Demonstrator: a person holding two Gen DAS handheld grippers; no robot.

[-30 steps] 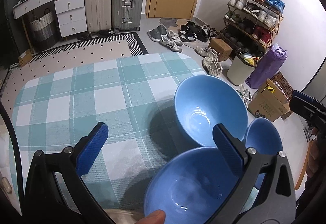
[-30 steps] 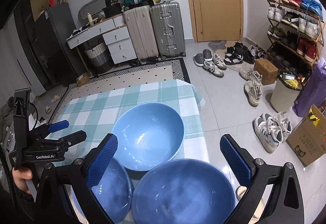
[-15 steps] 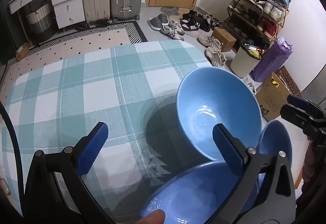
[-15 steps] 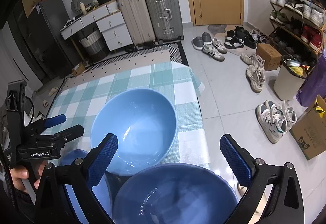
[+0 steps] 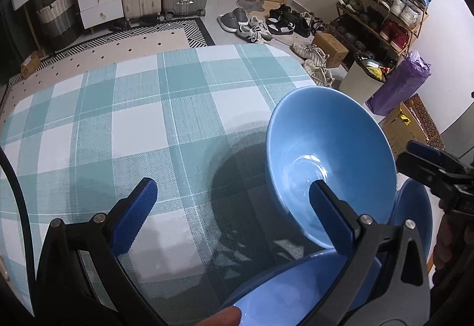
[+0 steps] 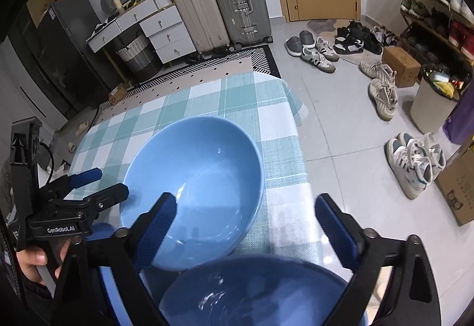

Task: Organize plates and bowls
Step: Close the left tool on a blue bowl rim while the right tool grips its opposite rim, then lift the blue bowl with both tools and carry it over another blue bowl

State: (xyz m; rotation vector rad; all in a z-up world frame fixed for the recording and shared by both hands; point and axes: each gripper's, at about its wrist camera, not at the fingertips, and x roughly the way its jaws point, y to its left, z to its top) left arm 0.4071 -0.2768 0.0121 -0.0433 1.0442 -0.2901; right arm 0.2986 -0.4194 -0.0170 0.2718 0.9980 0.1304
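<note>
Hovering over the near right corner of the checked tablecloth (image 5: 142, 107), I hold a two-finger gripper in each hand, both tilted steeply down at three blue bowls. My left gripper (image 5: 228, 216) stands wide, its blue pads (image 5: 134, 215) apart with nothing pressed between them; bare cloth lies under its left finger, and its right finger sits in front of the far bowl (image 5: 328, 160). That bowl rests by the right edge of the table, leaning a little, its glossy inside catching the light. Nearest to me, at the bottom of the left view, is a second blue bowl (image 5: 284, 290), with a fingertip (image 5: 225, 318) just showing in front of its near rim.

My right gripper (image 6: 246, 225) is closing from wide. Its left pad (image 6: 157, 228) lies over the near rim of the far bowl (image 6: 195, 181), but I cannot tell whether it touches; the right pad is over cloth, clear of everything. Below it sits the darker near bowl (image 6: 254, 293), and a third bowl (image 6: 103, 275) peeks out at the left behind the finger. Farther left, my left hand (image 6: 35, 261) grips the other tool's handle.
</note>
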